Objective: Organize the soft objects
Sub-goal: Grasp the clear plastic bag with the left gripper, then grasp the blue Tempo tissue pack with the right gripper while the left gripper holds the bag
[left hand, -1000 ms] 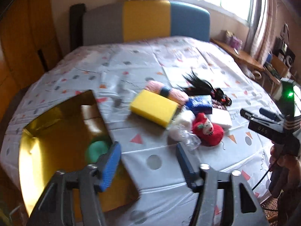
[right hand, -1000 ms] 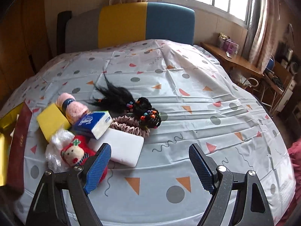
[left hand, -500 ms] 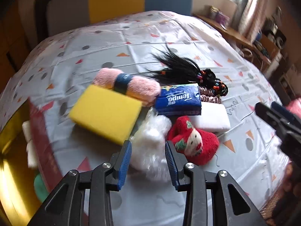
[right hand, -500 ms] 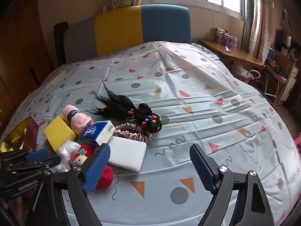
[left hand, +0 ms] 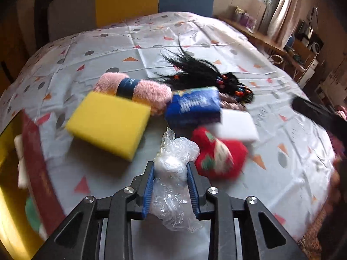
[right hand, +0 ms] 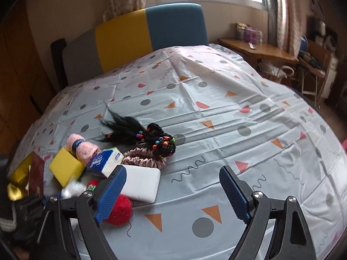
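My left gripper (left hand: 170,165) is closing its jaws on a white ball wrapped in crinkled clear plastic (left hand: 173,151), and the blue pads touch both its sides. Around it on the bed lie a yellow sponge (left hand: 108,123), a pink yarn skein (left hand: 149,91), a blue tissue pack (left hand: 193,106), a white foam block (left hand: 236,125) and a red Santa plush (left hand: 219,156). A black beaded hairpiece (right hand: 151,134) and a pink scrunchie (right hand: 147,162) lie just beyond. My right gripper (right hand: 173,170) hovers open over the patterned sheet, right of the pile, holding nothing.
A gold box with a red rim (left hand: 36,169) stands open at the bed's left edge, holding a green ball (left hand: 32,212) and a white item (left hand: 20,166). A padded headboard (right hand: 147,28) is at the far end; a wooden desk (right hand: 260,49) stands at the right.
The left gripper swung from over the gold box to the pile, came down and narrowed its jaws around the plastic-wrapped ball. The right gripper rolled slightly and stayed open.
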`<state>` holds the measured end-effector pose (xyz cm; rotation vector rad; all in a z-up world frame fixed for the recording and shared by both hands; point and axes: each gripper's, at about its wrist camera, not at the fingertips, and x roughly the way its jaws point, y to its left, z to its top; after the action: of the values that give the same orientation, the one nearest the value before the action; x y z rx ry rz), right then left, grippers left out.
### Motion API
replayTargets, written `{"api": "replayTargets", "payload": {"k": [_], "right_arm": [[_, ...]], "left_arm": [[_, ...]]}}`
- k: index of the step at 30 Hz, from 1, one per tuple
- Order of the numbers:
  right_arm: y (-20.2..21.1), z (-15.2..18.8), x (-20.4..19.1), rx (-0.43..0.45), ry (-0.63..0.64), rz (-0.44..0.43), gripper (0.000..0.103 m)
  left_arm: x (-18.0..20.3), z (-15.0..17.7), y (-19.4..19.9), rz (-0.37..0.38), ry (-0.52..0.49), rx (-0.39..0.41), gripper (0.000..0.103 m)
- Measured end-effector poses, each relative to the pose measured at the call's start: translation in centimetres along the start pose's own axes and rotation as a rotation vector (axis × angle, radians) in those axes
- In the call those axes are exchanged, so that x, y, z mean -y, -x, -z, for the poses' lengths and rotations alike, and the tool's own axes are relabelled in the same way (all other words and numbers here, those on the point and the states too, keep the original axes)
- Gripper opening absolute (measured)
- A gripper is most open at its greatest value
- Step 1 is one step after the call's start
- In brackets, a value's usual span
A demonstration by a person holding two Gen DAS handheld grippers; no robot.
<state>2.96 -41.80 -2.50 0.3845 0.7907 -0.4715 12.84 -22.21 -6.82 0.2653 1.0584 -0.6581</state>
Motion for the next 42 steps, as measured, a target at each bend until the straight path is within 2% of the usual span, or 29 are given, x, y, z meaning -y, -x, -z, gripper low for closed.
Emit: {"api": "replayTargets", "payload": {"k": [3, 6, 7, 9, 12, 18, 23, 27, 31, 33, 34, 36, 37, 38, 40, 42], "right_arm": [[-0.5, 0.0, 1.3, -0.034, -0.068, -0.019, 0.088], [-0.9, 0.3, 1.3, -0.056, -0.085, -0.041, 0.088], [-0.9, 0.4, 1.1, -0.058, -0.078, -0.046, 0.088], [-0.9, 0.6, 0.3, -0.063, -0.044, -0.068, 0.088], [-1.0, 1.1, -1.2, -0.08, 0.027, -0.112, 0.087], [-1.5, 1.4, -6.6, -0.119, 0.294, -0.209, 0.085], [-3.5, -0.4, -12.4, -0.181, 0.587, -0.213, 0.085], [-7.3, -0.7, -16.9, -0.284, 0.837, -0.145, 0.086], [-10.9, -0.4, -18.7, -0.391, 0.951, -0.085, 0.086], [-12.3, -0.2, -18.9, -0.423, 0.948, -0.063, 0.078], [-12.6, -0.2, -18.9, -0.438, 0.938, -0.059, 0.065], [-12.0, -0.3, -18.8, -0.417, 0.919, -0.079, 0.057], [-11.1, -0.6, -18.6, -0.398, 0.895, -0.112, 0.044], [-10.2, -1.1, -18.3, -0.368, 0.865, -0.12, 0.027], [-8.6, -2.0, -17.9, -0.315, 0.799, -0.113, 0.003], [-6.7, -2.9, -16.8, -0.273, 0.735, -0.136, 0.003]], "left_arm": [[0.7, 2.8, 1.8, -0.003, -0.016, 0.007, 0.029], [1.5, 5.4, 1.8, -0.037, -0.068, -0.009, 0.029], [1.7, 6.0, 1.3, -0.042, -0.077, -0.021, 0.03], [2.1, 6.5, 1.4, -0.065, -0.107, 0.024, 0.03], [2.3, 6.5, 0.9, -0.082, -0.12, 0.025, 0.031], [0.6, 6.6, 0.3, 0.002, -0.052, 0.017, 0.032], [0.3, 7.3, 0.3, 0.024, -0.032, 0.043, 0.033], [0.1, 7.4, 0.3, 0.034, -0.031, 0.047, 0.033], [-0.2, 7.5, 0.3, 0.053, -0.015, 0.052, 0.033], [-0.2, 7.5, 0.2, 0.054, -0.018, 0.056, 0.033], [-0.2, 7.5, 0.2, 0.053, -0.022, 0.057, 0.033], [-0.2, 7.6, 0.3, 0.053, -0.024, 0.061, 0.033], [-0.2, 7.6, 0.3, 0.054, -0.023, 0.063, 0.033], [-0.2, 7.6, 0.3, 0.055, -0.023, 0.064, 0.033], [-0.1, 7.6, 0.3, 0.054, -0.023, 0.066, 0.033], [-0.2, 7.7, 0.3, 0.056, -0.021, 0.069, 0.033]]}}
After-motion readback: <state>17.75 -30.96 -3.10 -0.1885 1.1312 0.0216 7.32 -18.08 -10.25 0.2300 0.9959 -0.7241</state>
